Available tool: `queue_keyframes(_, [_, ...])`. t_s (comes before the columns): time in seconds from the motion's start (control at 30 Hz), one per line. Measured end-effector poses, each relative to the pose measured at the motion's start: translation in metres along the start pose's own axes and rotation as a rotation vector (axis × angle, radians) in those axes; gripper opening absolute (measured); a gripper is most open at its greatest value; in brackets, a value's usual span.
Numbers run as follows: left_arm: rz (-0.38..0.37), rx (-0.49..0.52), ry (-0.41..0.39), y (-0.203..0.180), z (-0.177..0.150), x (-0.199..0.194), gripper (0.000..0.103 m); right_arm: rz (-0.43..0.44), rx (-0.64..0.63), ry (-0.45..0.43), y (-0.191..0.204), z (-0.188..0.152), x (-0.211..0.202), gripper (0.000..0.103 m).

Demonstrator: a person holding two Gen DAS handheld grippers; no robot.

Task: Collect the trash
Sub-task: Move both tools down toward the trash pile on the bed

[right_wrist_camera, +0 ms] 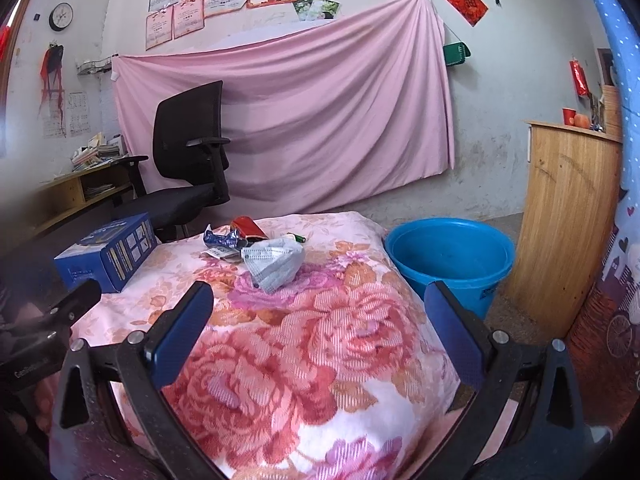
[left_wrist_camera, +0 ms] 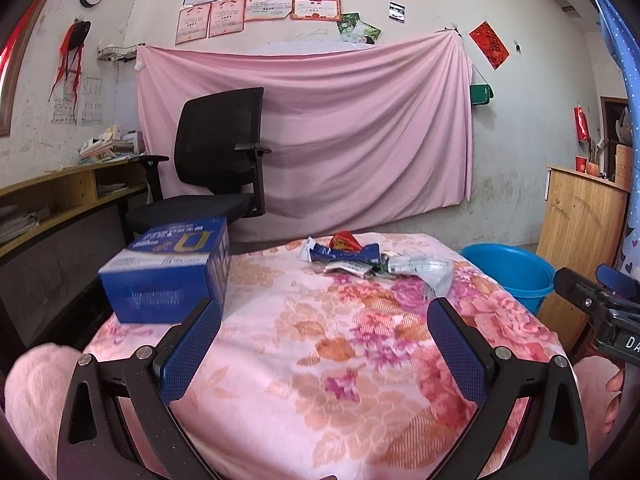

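Observation:
A heap of trash lies at the far end of the flowered cloth (left_wrist_camera: 320, 360) (right_wrist_camera: 304, 360): a crumpled grey face mask (right_wrist_camera: 276, 264) (left_wrist_camera: 424, 268), a blue wrapper (left_wrist_camera: 344, 253) (right_wrist_camera: 220, 240), a red packet (right_wrist_camera: 248, 227) (left_wrist_camera: 346, 240) and smaller scraps. A blue bucket (right_wrist_camera: 452, 260) (left_wrist_camera: 508, 268) stands on the floor to the right of the cloth. My left gripper (left_wrist_camera: 324, 312) hovers open over the near part of the cloth, well short of the trash. My right gripper (right_wrist_camera: 318, 296) is open too, with nothing between its fingers.
A blue carton (left_wrist_camera: 168, 272) (right_wrist_camera: 108, 252) sits at the cloth's left side. Behind it stand a black office chair (left_wrist_camera: 216, 160) and a low desk (left_wrist_camera: 60, 200) with papers. A wooden cabinet (right_wrist_camera: 568, 216) rises right of the bucket. Pink sheet (left_wrist_camera: 304, 128) covers the wall.

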State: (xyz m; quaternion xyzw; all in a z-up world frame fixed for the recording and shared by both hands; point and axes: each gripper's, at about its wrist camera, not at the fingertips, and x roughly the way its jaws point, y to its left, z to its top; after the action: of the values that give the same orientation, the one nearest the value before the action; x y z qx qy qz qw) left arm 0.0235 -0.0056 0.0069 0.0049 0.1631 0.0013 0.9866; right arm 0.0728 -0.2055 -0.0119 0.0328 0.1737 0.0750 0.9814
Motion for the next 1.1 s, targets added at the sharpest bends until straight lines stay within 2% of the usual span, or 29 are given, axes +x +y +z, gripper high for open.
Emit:
queue_keyframes(0.33, [-0.005, 0.015, -0.054, 0.014, 0.054, 0.042, 0.101, 0.035, -0.12, -0.095, -0.002, 0.06, 0.04, 0.103])
queue_keyframes(0.53, [-0.003, -0.001, -0.104, 0.02, 0.092, 0.078, 0.101, 0.05, -0.112, -0.137, -0.01, 0.099, 0.081, 0.103])
queue_keyframes(0.73, [0.012, 0.035, -0.162, 0.016, 0.107, 0.107, 0.101, 0.087, -0.098, -0.111, -0.011, 0.111, 0.123, 0.103])
queue_keyframes(0.9, [0.015, 0.05, -0.073, 0.02, 0.089, 0.14, 0.101, 0.102, -0.078, -0.013, -0.016, 0.095, 0.155, 0.103])
queue_keyframes(1.0, [-0.008, 0.009, 0.031, 0.025, 0.081, 0.158, 0.101, 0.1, -0.074, 0.062, -0.02, 0.082, 0.169, 0.103])
queue_keyframes(1.1, [-0.003, 0.011, 0.136, 0.021, 0.068, 0.172, 0.101, 0.145, -0.071, 0.116, -0.023, 0.076, 0.178, 0.103])
